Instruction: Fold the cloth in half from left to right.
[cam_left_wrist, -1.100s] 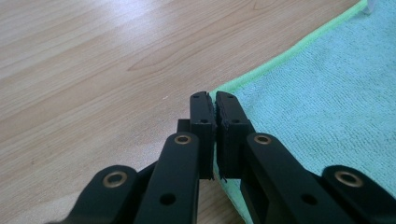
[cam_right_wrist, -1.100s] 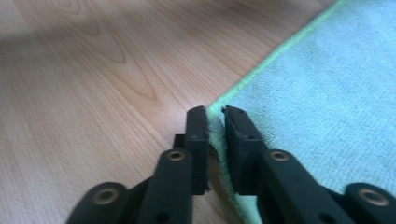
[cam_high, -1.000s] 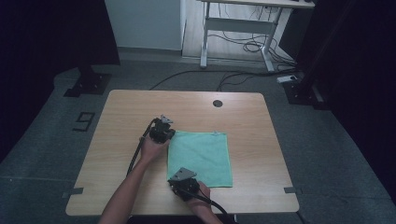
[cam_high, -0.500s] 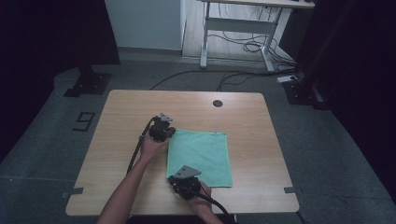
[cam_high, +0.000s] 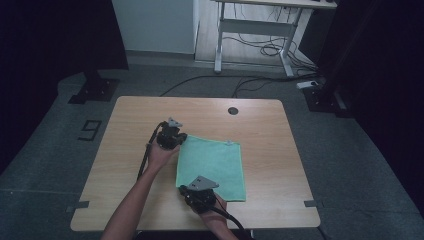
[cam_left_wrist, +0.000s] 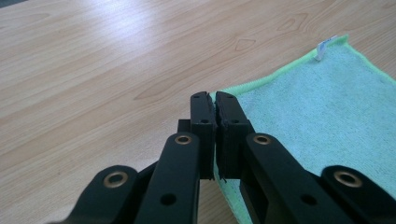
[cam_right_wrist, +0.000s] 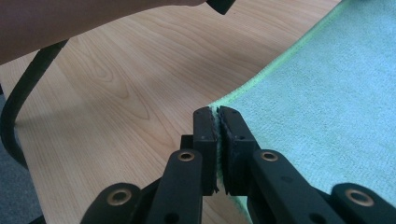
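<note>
Dim room, grey floor, dark curtains either side; a light wooden table (cam_high: 125, 165) sits in the middle, with a round cable hole (cam_high: 232, 110) near its far edge. Behind it stands a white desk frame (cam_high: 255, 37) with loose cables on the floor beneath. On the table lies a green microfibre cloth (cam_high: 215, 165), flat across most of its area, toward the near side and right of centre, a small white tag (cam_high: 229, 143) on its far edge. Left gripper (cam_high: 172, 139) sits at the cloth's far left corner; in the left gripper view (cam_left_wrist: 214, 105) its jaws are pressed together with the cloth's corner pinched between the pads, the green hem emerging just at the tips. Right gripper (cam_high: 199, 194) sits at the near left corner; the right gripper view (cam_right_wrist: 215, 116) shows the jaws likewise clamped on the cloth's edge, fabric visible in the seam. Between the two corners the left hem curves and looks slightly raised off the wood. A forearm (cam_right_wrist: 84, 18) and black cable (cam_right_wrist: 21, 98) cross the upper left of the right gripper view.
</note>
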